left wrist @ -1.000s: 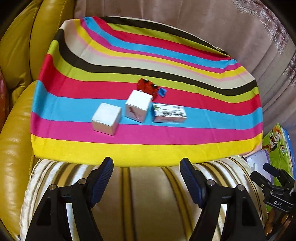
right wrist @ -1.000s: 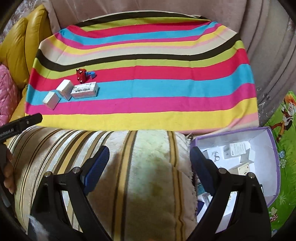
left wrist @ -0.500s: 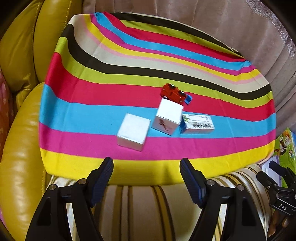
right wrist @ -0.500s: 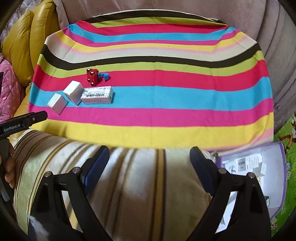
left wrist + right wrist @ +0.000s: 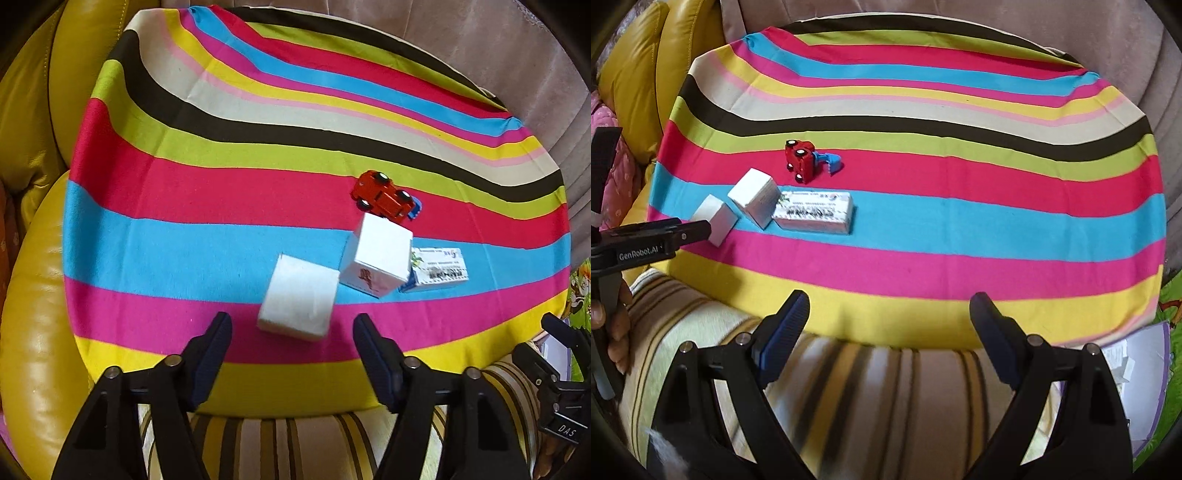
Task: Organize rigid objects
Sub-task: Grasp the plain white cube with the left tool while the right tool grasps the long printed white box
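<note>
On a striped cloth (image 5: 221,192) lie a plain white cube box (image 5: 297,297), a taller white box with a red mark (image 5: 376,254), a flat printed box (image 5: 437,269) and a red toy car (image 5: 384,195) with a blue part. My left gripper (image 5: 291,339) is open, just short of the plain white box, fingers either side of its near edge. In the right wrist view the same boxes (image 5: 716,219) (image 5: 755,195) (image 5: 816,212) and car (image 5: 800,160) sit far left. My right gripper (image 5: 888,321) is open and empty over the cloth's near edge.
A yellow leather sofa arm (image 5: 33,295) borders the left. A striped cushion (image 5: 849,387) lies under both grippers. A purple-rimmed box with small white packets (image 5: 1137,373) sits at the lower right. A beige sofa back (image 5: 1108,48) rises behind.
Both grippers have moved forward over the cloth. The left one has closed in on the plain white box, which now sits between its open fingertips. The purple box has slid to the right edge.
</note>
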Tool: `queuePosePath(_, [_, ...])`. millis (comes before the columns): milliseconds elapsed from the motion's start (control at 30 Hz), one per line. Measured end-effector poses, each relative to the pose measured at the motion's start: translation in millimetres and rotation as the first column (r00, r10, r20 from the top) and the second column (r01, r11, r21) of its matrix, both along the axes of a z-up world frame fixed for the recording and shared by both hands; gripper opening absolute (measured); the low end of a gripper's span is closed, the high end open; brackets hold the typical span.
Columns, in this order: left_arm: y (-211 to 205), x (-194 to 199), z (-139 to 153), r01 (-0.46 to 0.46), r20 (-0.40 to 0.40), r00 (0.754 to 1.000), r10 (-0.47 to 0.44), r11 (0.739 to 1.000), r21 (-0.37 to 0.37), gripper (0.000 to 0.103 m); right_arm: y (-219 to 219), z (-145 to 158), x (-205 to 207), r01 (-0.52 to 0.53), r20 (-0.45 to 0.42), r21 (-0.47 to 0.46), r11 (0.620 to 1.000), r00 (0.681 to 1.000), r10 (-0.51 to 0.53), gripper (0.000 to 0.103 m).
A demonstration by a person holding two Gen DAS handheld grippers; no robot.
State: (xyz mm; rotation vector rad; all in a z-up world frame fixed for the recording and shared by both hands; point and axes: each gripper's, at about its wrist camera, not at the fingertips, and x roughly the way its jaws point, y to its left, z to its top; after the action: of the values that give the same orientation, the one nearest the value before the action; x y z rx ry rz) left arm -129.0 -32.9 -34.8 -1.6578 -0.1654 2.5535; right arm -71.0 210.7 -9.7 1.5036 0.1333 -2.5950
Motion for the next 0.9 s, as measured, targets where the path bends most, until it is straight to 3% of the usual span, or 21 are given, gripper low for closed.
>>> queuePosePath(200, [4,-9,-9,0.024,0.018,1.0,-0.025,0.999,0.024,0.045,-22,-7,-17,-0.032,0.005,0.011,0.999,0.999,0.032,0.09])
queuePosePath(900, [-2,-1,-10,0.027,-0.028,0.999,-0.025,0.997,0.072,0.044,-71,-33,-62,-0.037,0.057,-0.036,0.999,0.998,0.039,0.09])
